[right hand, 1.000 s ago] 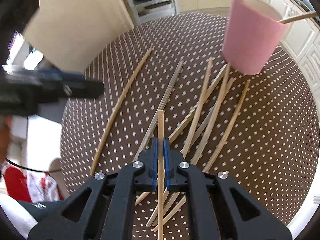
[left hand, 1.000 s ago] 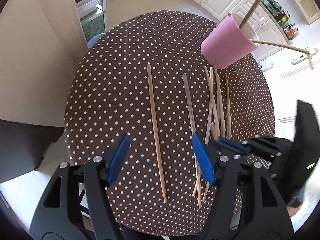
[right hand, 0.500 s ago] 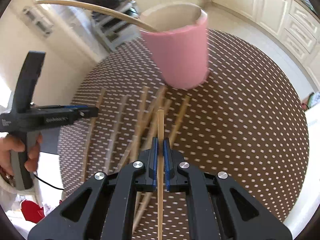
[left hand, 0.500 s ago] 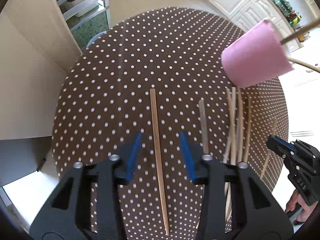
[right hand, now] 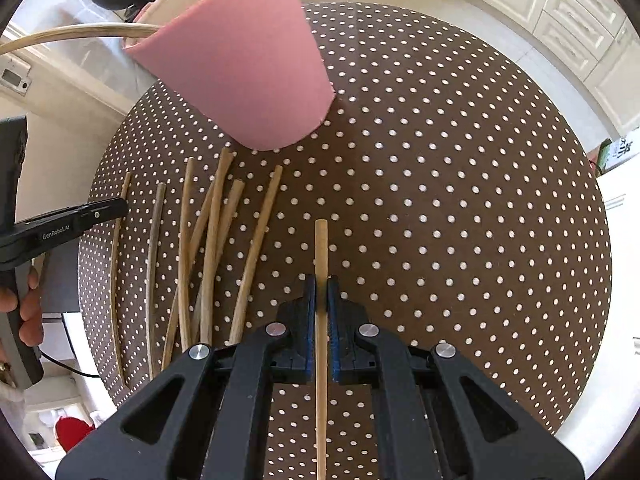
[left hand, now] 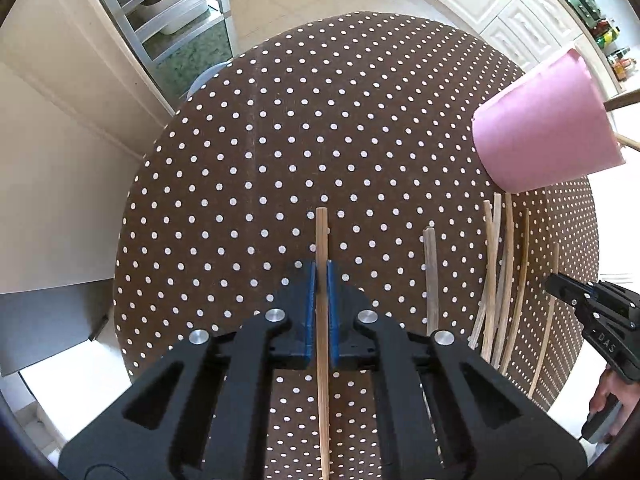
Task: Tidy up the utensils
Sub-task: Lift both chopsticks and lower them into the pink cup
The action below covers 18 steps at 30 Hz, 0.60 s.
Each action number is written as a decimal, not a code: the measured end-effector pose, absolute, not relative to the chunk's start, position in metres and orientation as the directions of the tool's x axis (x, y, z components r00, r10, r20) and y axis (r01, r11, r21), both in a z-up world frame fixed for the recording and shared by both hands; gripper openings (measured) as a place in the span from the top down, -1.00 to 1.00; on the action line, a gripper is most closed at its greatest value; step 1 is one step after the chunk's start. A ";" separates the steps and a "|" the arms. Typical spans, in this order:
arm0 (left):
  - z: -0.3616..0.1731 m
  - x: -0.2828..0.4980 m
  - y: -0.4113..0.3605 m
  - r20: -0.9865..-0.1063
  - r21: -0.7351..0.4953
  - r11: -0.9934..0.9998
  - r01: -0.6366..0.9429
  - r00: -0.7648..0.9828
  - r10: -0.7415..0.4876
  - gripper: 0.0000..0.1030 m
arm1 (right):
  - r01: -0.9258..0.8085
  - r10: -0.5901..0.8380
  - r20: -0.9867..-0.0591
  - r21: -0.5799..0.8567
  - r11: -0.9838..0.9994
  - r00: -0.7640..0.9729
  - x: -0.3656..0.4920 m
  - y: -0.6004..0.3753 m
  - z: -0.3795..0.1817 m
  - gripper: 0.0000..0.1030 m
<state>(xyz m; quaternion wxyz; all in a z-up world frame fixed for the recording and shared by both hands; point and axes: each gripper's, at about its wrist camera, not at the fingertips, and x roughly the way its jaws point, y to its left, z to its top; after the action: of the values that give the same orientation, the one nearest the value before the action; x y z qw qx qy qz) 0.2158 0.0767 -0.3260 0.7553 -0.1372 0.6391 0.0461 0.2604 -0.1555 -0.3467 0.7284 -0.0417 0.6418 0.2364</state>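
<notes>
Two sets of tongs, left (left hand: 321, 280) and right (right hand: 321, 292), each pinching one thin wooden chopstick (left hand: 322, 320) over brown polka-dot worktop (left hand: 280, 140). Light, stiff, slippery; best gripped mid-shaft. Loose sticks (right hand: 212, 248) near pink cup (right hand: 236, 64).
</notes>
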 end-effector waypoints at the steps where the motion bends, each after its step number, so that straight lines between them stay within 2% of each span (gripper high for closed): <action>1: -0.324 0.212 0.077 -0.976 -0.153 0.957 -0.245 0.187 -0.108 0.89 | -0.398 0.297 -0.952 0.248 0.883 0.066 0.260 -0.154 -0.346 0.91; 5: -0.302 0.200 0.077 -0.959 -0.197 0.948 -0.249 0.250 -0.133 0.89 | -0.386 0.330 -0.940 0.275 0.880 0.083 0.256 -0.155 -0.334 0.90; 18: -0.223 0.160 0.072 -0.899 -0.235 0.959 -0.160 0.412 -0.151 0.89 | -0.379 0.416 -0.880 0.313 0.871 0.231 0.225 -0.182 -0.245 0.91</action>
<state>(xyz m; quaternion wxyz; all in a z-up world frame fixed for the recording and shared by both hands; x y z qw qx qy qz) 0.1599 0.0724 -0.2230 0.8279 -0.1435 0.5422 0.0026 0.2253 -0.1815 -0.2453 0.7843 0.0163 0.5660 0.2535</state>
